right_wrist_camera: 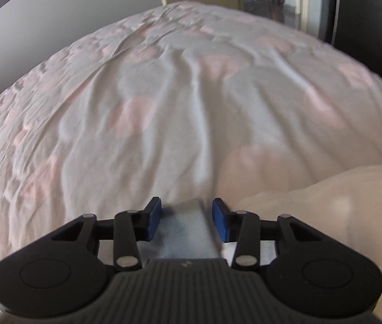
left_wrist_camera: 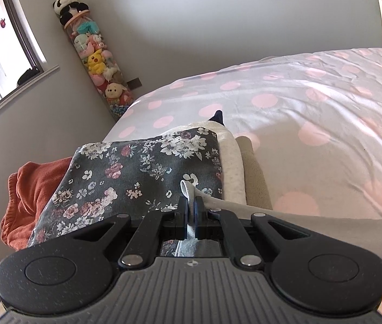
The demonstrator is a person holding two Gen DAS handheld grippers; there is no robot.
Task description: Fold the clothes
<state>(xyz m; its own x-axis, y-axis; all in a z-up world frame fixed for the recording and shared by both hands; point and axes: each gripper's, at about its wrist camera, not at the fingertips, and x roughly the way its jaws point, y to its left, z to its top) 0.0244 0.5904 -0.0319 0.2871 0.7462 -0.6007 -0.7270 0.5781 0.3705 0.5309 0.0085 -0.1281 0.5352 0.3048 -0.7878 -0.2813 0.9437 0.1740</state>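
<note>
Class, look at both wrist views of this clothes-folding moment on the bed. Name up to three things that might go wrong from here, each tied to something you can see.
1. The left hand-held gripper pinches only a thin edge of the pale cloth; it may slip out.
2. The right hand-held gripper is open around a light blue strip, so that side is unsecured and could sag.
3. The floral garment lies just beyond the left gripper; a pull might disturb the pile.
</note>
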